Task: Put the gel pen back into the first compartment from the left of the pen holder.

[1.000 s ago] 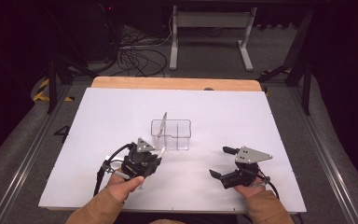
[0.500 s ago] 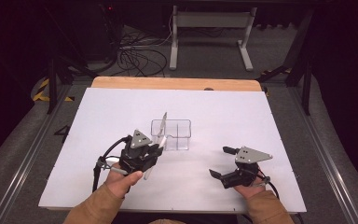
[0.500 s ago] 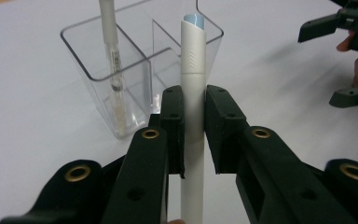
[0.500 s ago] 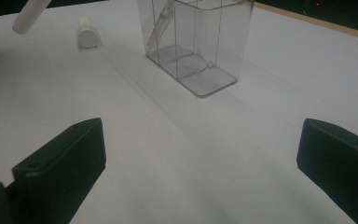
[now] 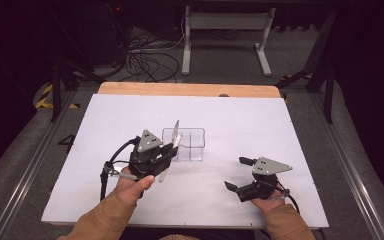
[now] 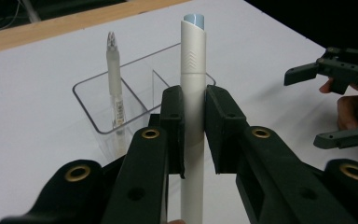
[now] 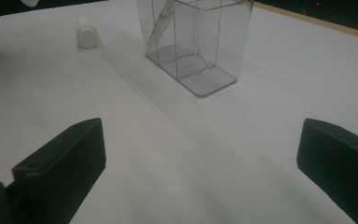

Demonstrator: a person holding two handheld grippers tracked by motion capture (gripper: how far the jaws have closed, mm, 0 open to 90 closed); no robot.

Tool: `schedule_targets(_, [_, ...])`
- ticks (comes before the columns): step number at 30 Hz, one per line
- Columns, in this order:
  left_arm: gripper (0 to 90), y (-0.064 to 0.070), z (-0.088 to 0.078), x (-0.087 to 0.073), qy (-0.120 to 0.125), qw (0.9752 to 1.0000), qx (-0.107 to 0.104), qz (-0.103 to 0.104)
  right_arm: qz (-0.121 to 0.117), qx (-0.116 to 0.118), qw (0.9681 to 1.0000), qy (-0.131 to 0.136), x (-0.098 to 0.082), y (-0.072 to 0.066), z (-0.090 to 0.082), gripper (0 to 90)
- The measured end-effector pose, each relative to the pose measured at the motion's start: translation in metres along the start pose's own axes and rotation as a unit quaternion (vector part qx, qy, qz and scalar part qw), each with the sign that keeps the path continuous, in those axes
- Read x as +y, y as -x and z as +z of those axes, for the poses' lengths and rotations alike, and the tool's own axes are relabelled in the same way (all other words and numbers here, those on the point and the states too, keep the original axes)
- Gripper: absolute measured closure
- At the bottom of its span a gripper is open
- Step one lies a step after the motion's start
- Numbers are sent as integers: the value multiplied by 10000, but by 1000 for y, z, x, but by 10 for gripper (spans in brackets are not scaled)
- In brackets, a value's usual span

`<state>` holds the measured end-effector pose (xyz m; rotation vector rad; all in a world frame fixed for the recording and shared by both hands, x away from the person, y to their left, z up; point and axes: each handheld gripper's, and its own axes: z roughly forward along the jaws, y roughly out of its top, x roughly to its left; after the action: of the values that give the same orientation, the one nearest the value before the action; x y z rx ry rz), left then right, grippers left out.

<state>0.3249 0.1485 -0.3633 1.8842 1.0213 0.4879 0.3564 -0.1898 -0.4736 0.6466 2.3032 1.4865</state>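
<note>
My left gripper (image 5: 169, 153) is shut on a white pen (image 5: 171, 150), held tilted just left of a clear divided container (image 5: 194, 145) in the middle of the table. In the left gripper view the pen (image 6: 192, 84) stands upright, pinched between the two black jaws of that gripper (image 6: 195, 105). A second, thinner pen (image 6: 114, 79) leans inside the container (image 6: 135, 100). My right gripper (image 5: 236, 173) rests low at the front right, open with nothing between its jaws. The right gripper view looks past its wide jaws (image 7: 200, 154) at the container (image 7: 200, 46).
A white sheet (image 5: 260, 125) covers the table, with a wooden strip (image 5: 180, 89) along its far edge. Beyond it are cables and a metal stand on the floor. A small white cylinder end (image 7: 86, 36) shows left of the container; I cannot tell what it belongs to.
My left gripper has risen with the white pen in it and come a little closer to the container. The right gripper has stayed where it was.
</note>
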Motion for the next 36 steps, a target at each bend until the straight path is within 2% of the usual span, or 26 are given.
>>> schedule_targets(11, [778,-4,4,16,225,9996,10,-142,-1,7,10000,0,0,0,0,17])
schedule_targets(22, [778,-5,6,34,378,9992,124,-98,-1,19,10000,1,0,0,0,17])
schedule_targets(33, [778,-6,14,49,446,9989,155,-34,-7,24,10000,5,0,0,0,17])
schedule_targets(36, [777,-8,17,53,473,9987,140,-79,-4,28,10000,5,0,0,0,17])
